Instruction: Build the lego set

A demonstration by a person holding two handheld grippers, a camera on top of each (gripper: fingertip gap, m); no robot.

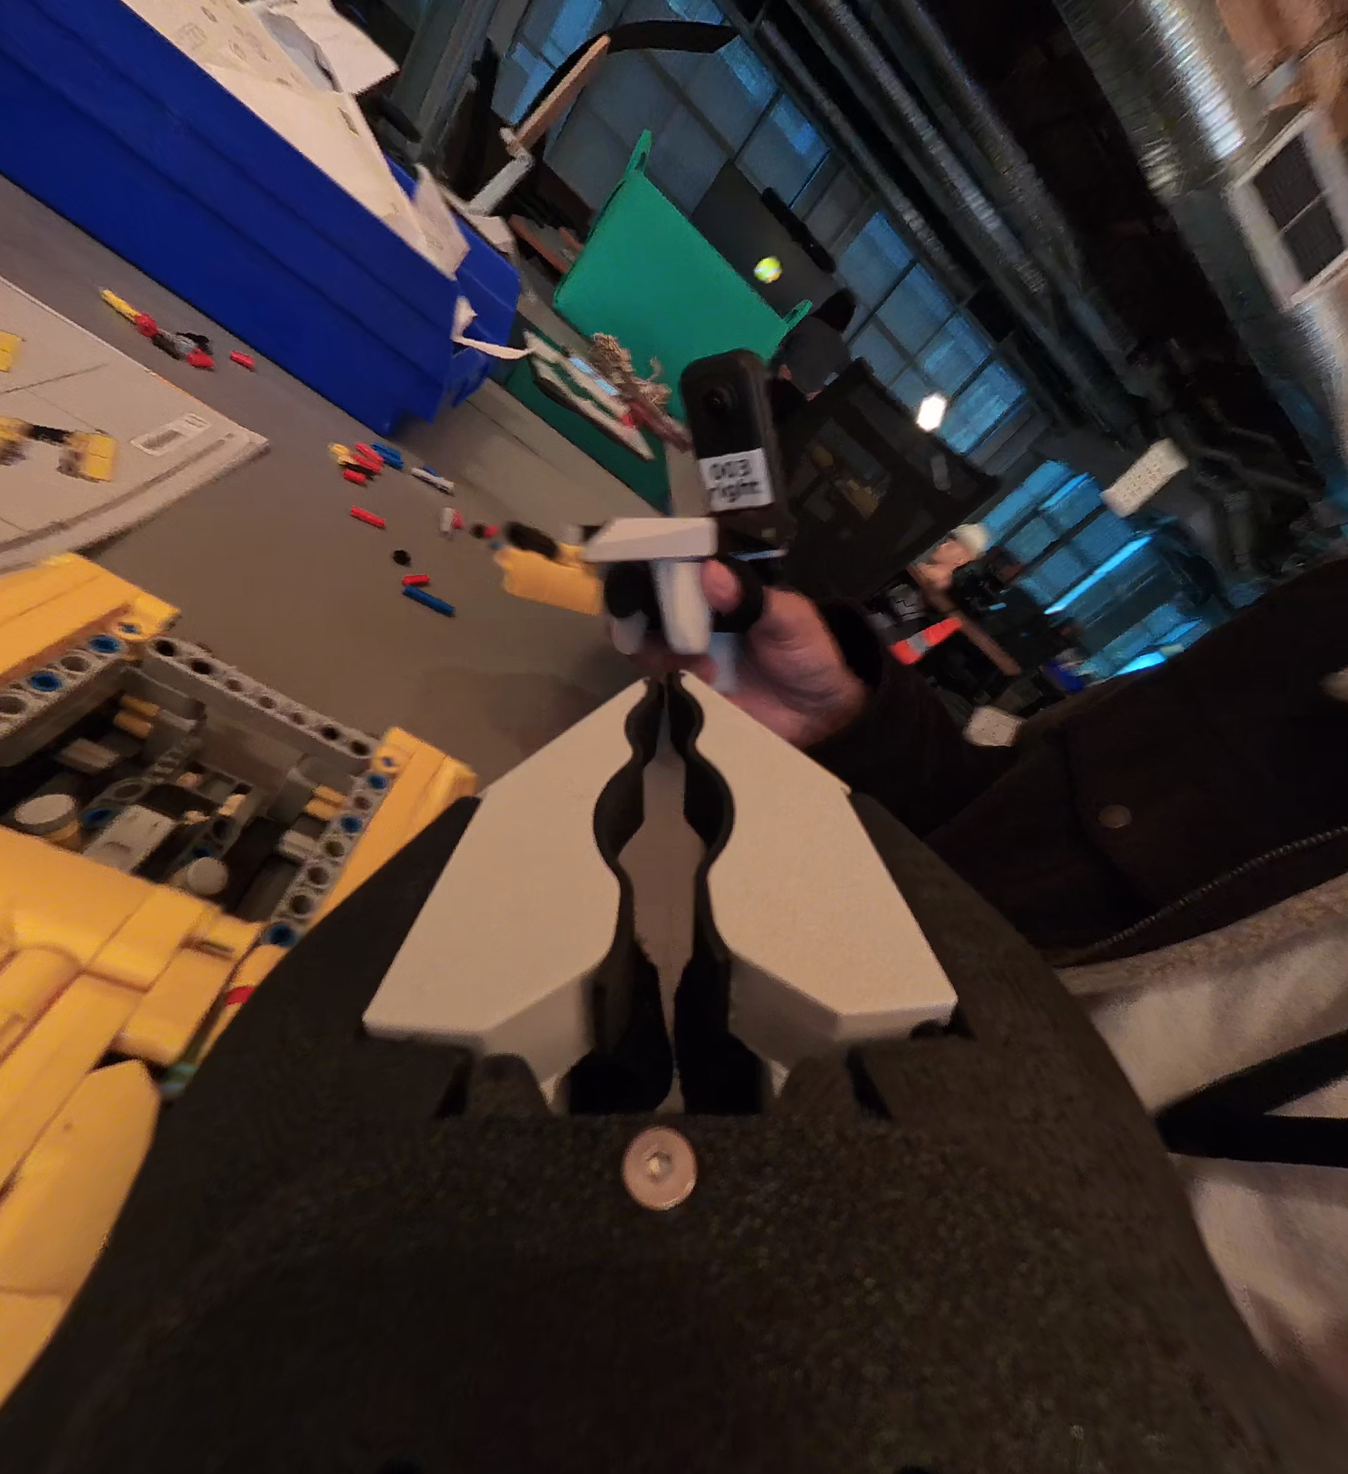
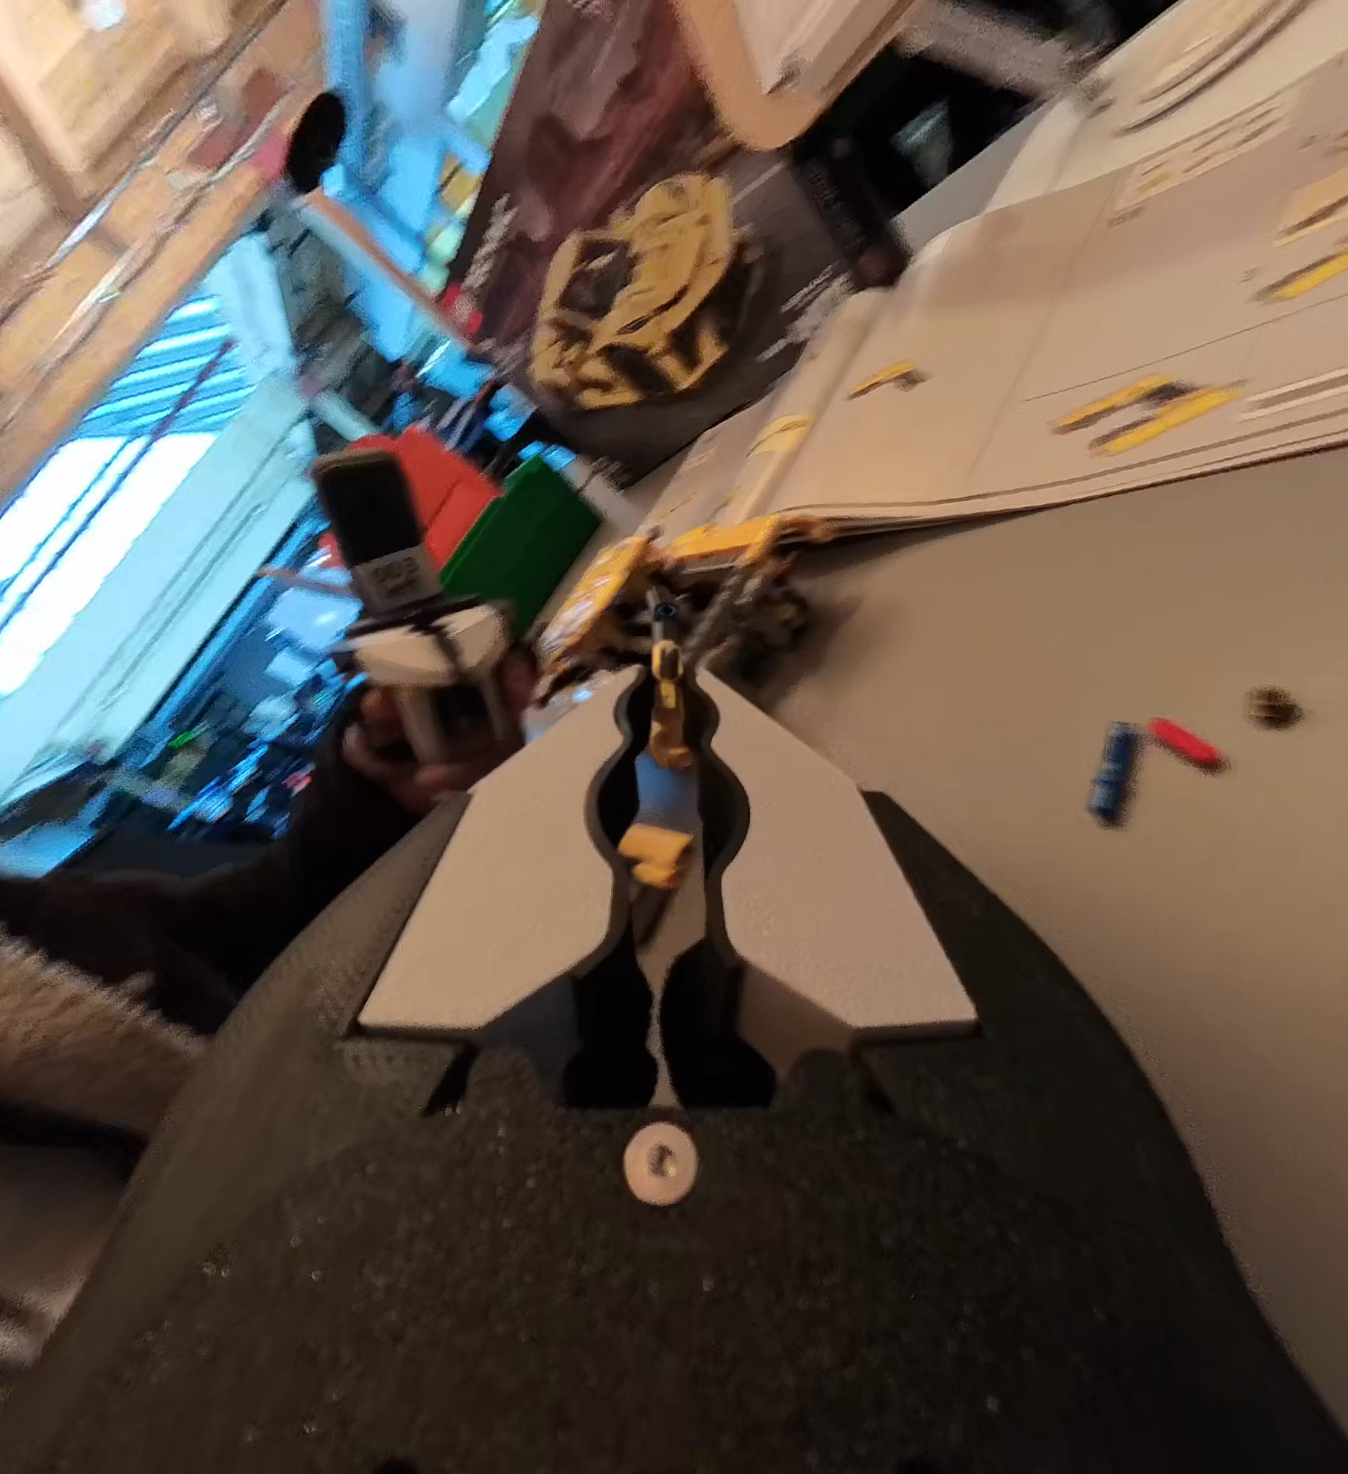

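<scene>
My right gripper (image 2: 667,694) is shut on a slim yellow Lego part (image 2: 664,718) with a blue pin at its far end, which pokes out past the fingertips. It also shows in the left wrist view (image 1: 599,558), held in a hand, with a yellow piece (image 1: 551,576) at its fingers. My left gripper (image 1: 667,690) is shut with nothing visible between the fingers. It hangs to the right of the big yellow Lego model (image 1: 96,877), whose open grey frame shows its inner parts. The model (image 2: 695,574) lies just beyond the held part. The left gripper (image 2: 447,638) is to its left.
Several loose red, blue and black pieces (image 1: 384,518) lie on the grey table (image 1: 296,598). An open instruction booklet (image 1: 57,415) and blue bins (image 1: 216,215) are at the back. A blue pin (image 2: 1113,770), a red pin (image 2: 1185,742) and the set's box (image 2: 639,303) are nearby.
</scene>
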